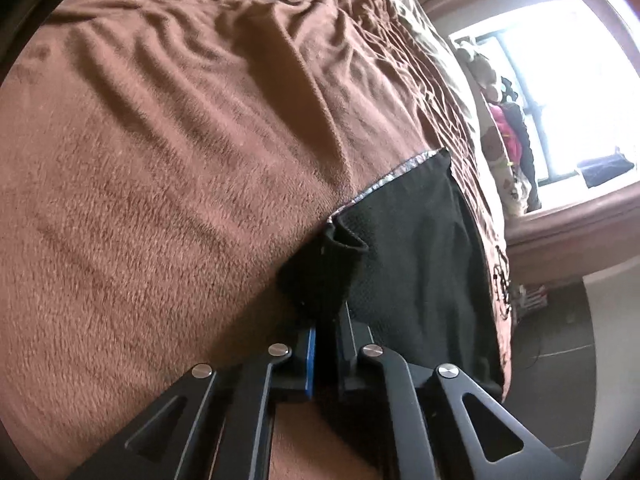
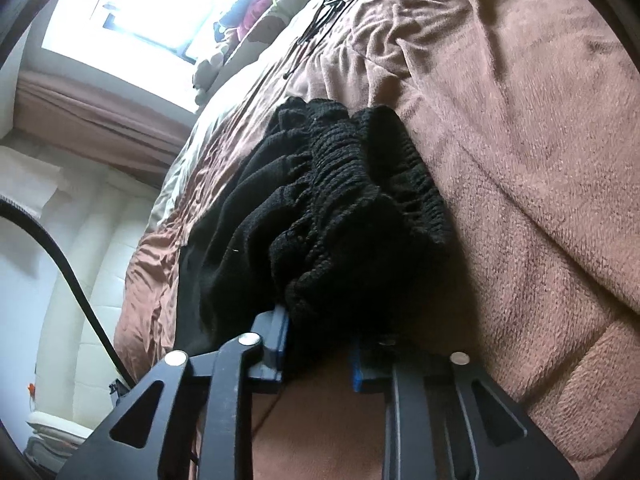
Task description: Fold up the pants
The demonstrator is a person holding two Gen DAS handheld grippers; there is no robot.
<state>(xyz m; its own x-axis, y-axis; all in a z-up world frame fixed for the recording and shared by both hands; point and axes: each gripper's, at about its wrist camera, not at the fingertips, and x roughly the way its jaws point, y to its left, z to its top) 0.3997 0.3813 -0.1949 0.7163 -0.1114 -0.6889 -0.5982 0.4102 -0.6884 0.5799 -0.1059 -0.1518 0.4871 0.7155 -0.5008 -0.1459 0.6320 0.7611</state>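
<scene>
Left hand-held gripper [image 1: 326,344] is closed tight on a hem corner of black pants [image 1: 416,264], lying on brown bed blanket [image 1: 160,200] near its edge. Right hand-held gripper [image 2: 320,344] pinches bunched waistband; pants [image 2: 320,200] not folded yet, approx. at start.

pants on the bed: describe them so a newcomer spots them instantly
Start from the brown fleece blanket covering the bed. Near its edge lies one black garment, the pants, pinched by the left gripper and right gripper. It's the only black knit cloth there, with a ruffled ribbed waistband.
</scene>
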